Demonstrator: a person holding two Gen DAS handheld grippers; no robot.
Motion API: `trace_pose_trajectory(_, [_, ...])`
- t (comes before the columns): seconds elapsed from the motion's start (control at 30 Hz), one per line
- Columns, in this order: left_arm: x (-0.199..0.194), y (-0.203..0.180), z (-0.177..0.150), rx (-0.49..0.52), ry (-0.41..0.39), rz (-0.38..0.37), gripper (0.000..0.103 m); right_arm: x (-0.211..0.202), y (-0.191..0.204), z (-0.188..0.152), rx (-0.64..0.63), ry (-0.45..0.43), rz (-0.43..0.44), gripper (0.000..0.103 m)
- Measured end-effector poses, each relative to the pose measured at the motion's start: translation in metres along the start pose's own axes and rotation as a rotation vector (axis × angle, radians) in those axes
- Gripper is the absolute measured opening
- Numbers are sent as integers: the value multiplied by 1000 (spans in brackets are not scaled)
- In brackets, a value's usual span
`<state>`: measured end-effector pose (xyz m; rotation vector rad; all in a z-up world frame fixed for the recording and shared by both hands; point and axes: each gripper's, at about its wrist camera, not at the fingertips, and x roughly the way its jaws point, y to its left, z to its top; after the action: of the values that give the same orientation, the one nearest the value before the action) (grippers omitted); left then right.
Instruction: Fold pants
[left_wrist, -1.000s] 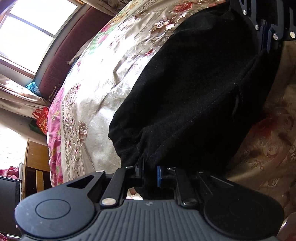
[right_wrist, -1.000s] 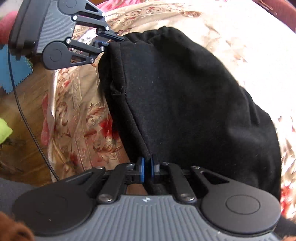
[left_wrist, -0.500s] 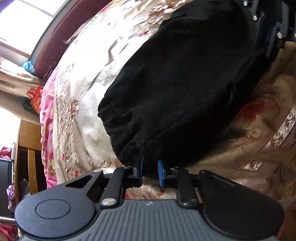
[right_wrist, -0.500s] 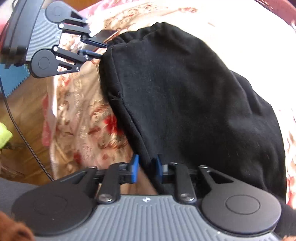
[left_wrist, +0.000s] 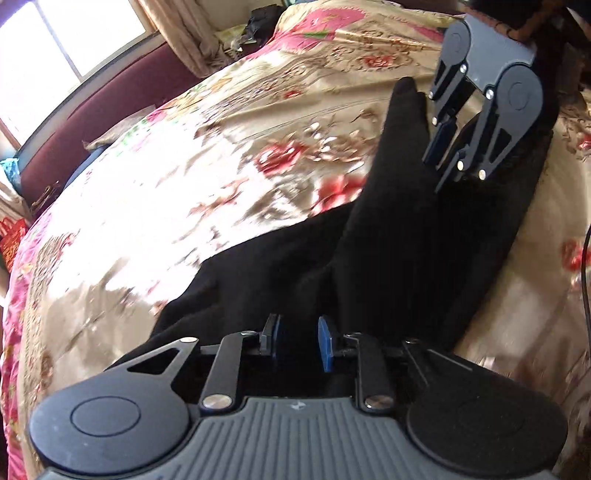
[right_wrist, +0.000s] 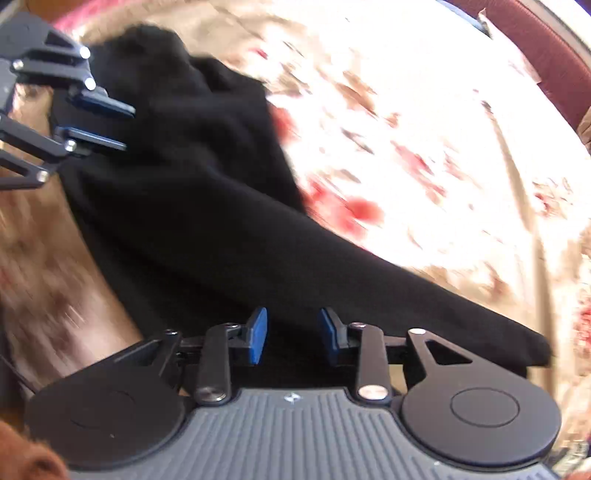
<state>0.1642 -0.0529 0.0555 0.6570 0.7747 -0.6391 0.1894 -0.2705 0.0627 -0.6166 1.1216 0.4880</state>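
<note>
The black pants (left_wrist: 391, 254) are lying in a rumpled heap on the bed (left_wrist: 192, 206), over its flowered bedspread (right_wrist: 424, 155); in the left wrist view the cloth is running from about 6 o'clock up toward 1 o'clock, where one narrow end is poking upward. The left gripper (left_wrist: 298, 338) is sitting at 6 o'clock of its own view with its jaws standing apart, the blue pads (left_wrist: 325, 343) showing a clear gap with only dark cloth behind them, and nothing is pinched between them. In the right wrist view that same gripper (right_wrist: 118, 127) is showing at 9 o'clock, its two fingers parted and pointing at the edge of the pants. The right gripper (right_wrist: 293, 334) is hovering at 6 o'clock of its own view, jaws likewise spread, with the pants stretching beyond them from 10 o'clock down to 4 o'clock; the pads are holding no fabric. From the left wrist view it (left_wrist: 441, 168) is hanging at 1 o'clock above the pants, fingers pointing down at the cloth, and whether the tips are touching it cannot be told. A dark red headboard (left_wrist: 92, 110) is standing at 10 o'clock beside a bright window (left_wrist: 55, 48). Much of the right view is blurred.
</note>
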Motion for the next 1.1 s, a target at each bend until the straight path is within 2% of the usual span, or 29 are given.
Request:
trace_pose_trajectory(0.1, [25,-41,29,20,17,11,44,4,-42,-33,-77,21,-79,38])
trace_pose_trajectory(0.2, [47,-67,50,35,53,32,51,13,-83,-51,-120,36,-95,39])
trace_pose_trajectory(0.3, [57,-77,65,41,84,31,51,22,-110,-65,-228,20,-112,45])
trace_pose_trajectory(0.43, [62,-79,79,62,75,19,53,42,-128,-71,-353,7,-190,46])
trace_pose_trajectory(0.5, [68,-80,81,78,67,12,54,50,-140,-74,-374,6,-228,47])
trace_pose_trajectory(0.67, [84,-79,86,83,74,-12,54,63,-149,-70,-454,15,-226,48])
trace_pose_trajectory(0.8, [88,-57,94,-8,84,-71,54,57,-166,-59,-364,-11,-205,48])
trace_pose_trajectory(0.9, [91,-39,100,-87,101,-121,53,49,-175,-50,-317,-29,-147,48])
trace_pose_trajectory(1.1, [94,-30,103,-100,122,-150,54,43,-183,-37,-339,-51,-81,48])
